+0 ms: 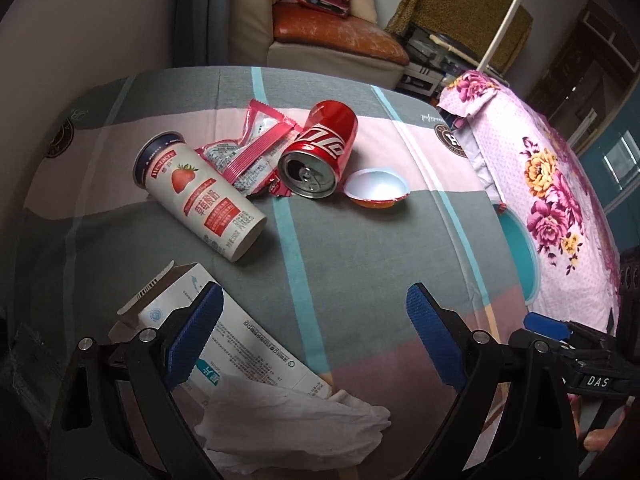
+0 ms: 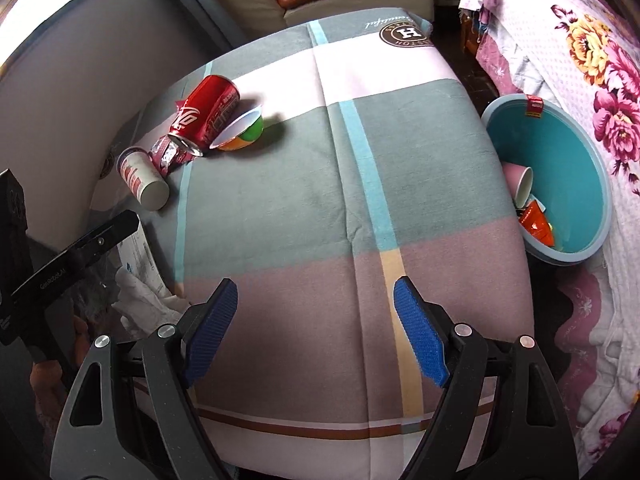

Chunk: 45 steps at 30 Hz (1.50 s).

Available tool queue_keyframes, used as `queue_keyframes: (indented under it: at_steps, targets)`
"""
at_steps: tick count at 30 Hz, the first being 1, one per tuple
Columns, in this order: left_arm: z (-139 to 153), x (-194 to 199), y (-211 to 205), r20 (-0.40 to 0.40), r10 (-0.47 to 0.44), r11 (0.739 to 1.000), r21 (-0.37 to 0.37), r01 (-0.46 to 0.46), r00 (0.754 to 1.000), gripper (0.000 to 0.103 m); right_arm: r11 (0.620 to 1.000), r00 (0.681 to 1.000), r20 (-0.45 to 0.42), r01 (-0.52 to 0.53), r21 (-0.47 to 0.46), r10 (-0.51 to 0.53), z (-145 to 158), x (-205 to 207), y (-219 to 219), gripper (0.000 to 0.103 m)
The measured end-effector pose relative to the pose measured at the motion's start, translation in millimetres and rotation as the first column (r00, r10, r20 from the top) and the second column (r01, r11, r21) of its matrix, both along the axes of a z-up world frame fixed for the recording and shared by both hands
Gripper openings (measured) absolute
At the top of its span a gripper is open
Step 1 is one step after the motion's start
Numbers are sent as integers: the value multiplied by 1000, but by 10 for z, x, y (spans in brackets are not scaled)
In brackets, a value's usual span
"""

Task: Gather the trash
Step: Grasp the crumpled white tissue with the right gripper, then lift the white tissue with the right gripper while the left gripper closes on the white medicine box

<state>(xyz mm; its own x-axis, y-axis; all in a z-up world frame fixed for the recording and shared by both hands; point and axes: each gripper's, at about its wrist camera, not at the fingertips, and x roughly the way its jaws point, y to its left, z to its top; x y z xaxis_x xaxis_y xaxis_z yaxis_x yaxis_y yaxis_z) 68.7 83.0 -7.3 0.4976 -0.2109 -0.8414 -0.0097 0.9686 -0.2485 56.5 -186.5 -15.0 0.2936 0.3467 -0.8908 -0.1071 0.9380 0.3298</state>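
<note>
The left gripper [image 1: 314, 320] hung over the table with its two blue pads [image 1: 434, 340] wide apart. Nothing was between them. Just under its left pad lay a white box [image 1: 240, 340] with small print on it. A crumpled tissue [image 1: 288, 420] lay on the near end of the box, touching it.

The right gripper [image 2: 316, 312] was also wide apart and held nothing. Below it was only the checked cloth [image 2: 360, 160] that covered the table.

The trash lay in a little heap at the far side of the cloth. A red can [image 1: 320, 152] lay on its side with its open top facing the left camera. A pink wrapper [image 1: 252, 152] lay just beside the can, touching it. A white cup [image 1: 200, 196] with a strawberry picture lay on its side next to the wrapper. A small bowl [image 1: 378, 190], white inside and orange and green outside, sat tilted on the other side of the can. From the right camera the bowl looked like it leaned on the can.

A blue bin [image 2: 568, 168] stood off the table's right edge, beside a bed with a pink flower sheet [image 2: 600, 60]. In the bin lay a pink paper cup [image 2: 522, 184] and an orange pack [image 2: 536, 224].

Far back stood a sofa with a brown cushion [image 1: 336, 32].
</note>
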Motion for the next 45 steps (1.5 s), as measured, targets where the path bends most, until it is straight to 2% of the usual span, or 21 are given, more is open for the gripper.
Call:
queue_keyframes:
  at_steps: [6, 16, 22, 28, 30, 32, 35, 39, 45]
  targets:
    - [-69, -83, 513, -20, 98, 995, -28, -99, 995, 93, 988, 988, -21, -153, -21, 153, -31, -102, 608, 77]
    - [-187, -247, 918, -55, 138, 990, -25, -139, 989, 93, 937, 937, -58, -347, -41, 345, -157, -223, 1487, 77]
    - [-223, -344, 1141, -67, 172, 984, -30, -175, 983, 93, 910, 911, -69, -411, -53, 407, -279, -268, 1814, 77]
    - [-276, -387, 1183, -85, 176, 983, -33, -180, 981, 93, 912, 915, -67, -403, -72, 398, -366, -268, 1874, 76]
    - [-303, -375, 1153, -93, 172, 984, -36, -176, 981, 93, 915, 918, -58, -396, -77, 393, -363, -287, 1846, 66]
    - [-327, -371, 1113, -101, 166, 985, -39, -170, 981, 93, 914, 916, -62, -399, -68, 395, -367, -289, 1815, 47]
    - [-374, -373, 1043, -120, 168, 984, -46, -174, 979, 93, 908, 909, -64, -415, -61, 412, -376, -312, 1791, 27]
    - [-410, -410, 970, -139, 175, 982, -48, -183, 975, 93, 911, 911, -58, -410, -37, 408, -344, -329, 1653, 21]
    - [-412, -464, 914, -156, 216, 973, -48, -225, 964, 93, 944, 944, -17, -330, -7, 330, -193, -246, 1223, 17]
